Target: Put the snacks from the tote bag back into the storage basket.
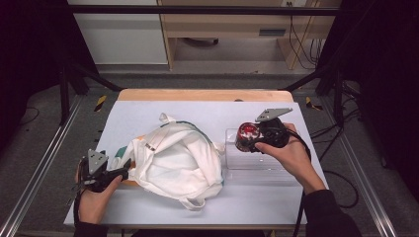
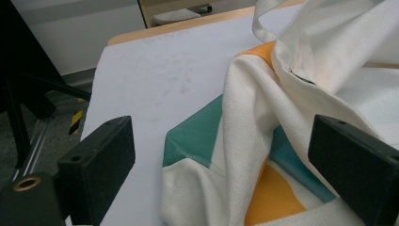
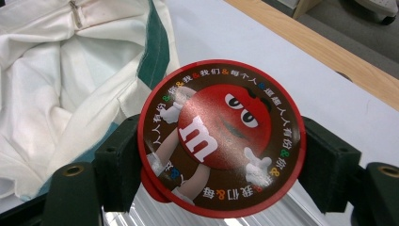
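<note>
A white cloth tote bag (image 1: 173, 158) with teal and orange patches lies crumpled in the middle of the pale table (image 1: 143, 113). My left gripper (image 1: 123, 171) sits at the bag's left corner. In the left gripper view its jaws stand wide apart (image 2: 226, 157), with the bag's corner (image 2: 235, 122) lying between them untouched. My right gripper (image 1: 248, 139) is shut on a round red candy tub (image 1: 247, 132) just above a clear plastic tray (image 1: 257, 167). In the right gripper view the tub's lid (image 3: 221, 136), printed with a red cartoon figure, spans the gap between the jaws (image 3: 221, 157).
The clear tray stands right of the bag, and its ribbed wall (image 3: 301, 207) shows under the tub. A wooden strip (image 1: 207, 95) edges the table's far side. Metal rails (image 1: 44, 163) run along both sides. Bare tabletop lies behind the bag and along the front edge.
</note>
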`<state>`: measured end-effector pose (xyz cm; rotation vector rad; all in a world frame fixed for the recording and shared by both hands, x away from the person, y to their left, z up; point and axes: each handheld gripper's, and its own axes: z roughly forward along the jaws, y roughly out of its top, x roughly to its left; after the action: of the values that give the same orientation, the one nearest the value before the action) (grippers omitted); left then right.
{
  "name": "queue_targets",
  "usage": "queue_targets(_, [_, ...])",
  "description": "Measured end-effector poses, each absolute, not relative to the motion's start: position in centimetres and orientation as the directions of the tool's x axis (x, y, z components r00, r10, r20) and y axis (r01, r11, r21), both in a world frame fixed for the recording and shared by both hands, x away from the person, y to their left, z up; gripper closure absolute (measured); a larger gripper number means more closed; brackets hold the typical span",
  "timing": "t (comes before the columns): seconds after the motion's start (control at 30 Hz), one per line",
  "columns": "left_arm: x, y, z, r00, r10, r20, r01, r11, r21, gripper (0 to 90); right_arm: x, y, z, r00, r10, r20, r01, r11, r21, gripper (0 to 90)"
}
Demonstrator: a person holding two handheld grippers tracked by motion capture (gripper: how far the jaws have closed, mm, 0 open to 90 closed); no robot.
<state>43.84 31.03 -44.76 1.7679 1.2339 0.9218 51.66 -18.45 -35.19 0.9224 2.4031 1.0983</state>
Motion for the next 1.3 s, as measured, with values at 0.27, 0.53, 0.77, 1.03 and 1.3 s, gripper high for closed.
queue_targets(0.27, [43.9, 31.1, -44.8, 0.268, 0.955, 0.127, 0.393, -0.229, 0.89, 7.7, 52.2, -17.9, -36.3, -0.725, 0.688, -0.036, 0.435, 0.498, 0.75, 26.1])
queue_targets(0.53, [43.8, 31.1, -44.7, 0.268, 0.955, 0.125, 0.393, -0.227, 0.891, 7.8, 52.5, -16.8, -36.9, -0.721, 0.692, -0.046, 0.447, 0.515, 0.732, 26.1])
queue_targets(0.77, [43.8, 31.2, -44.7, 0.269, 0.955, 0.124, 0.392, -0.226, 0.892, 7.8, 52.5, -16.1, -37.9, -0.731, 0.681, -0.042, 0.451, 0.529, 0.719, 26.1])
queue_targets(1.03, [43.9, 31.2, -44.7, 0.272, 0.954, 0.124, 0.392, -0.227, 0.892, 7.8, 52.8, -15.8, -38.6, -0.728, 0.685, -0.034, 0.465, 0.53, 0.709, 26.1])
queue_targets(1.3, [43.9, 31.3, -44.7, 0.271, 0.954, 0.126, 0.39, -0.228, 0.892, 7.9, 53.1, -15.1, -39.0, -0.729, 0.683, -0.035, 0.47, 0.538, 0.699, 26.1])
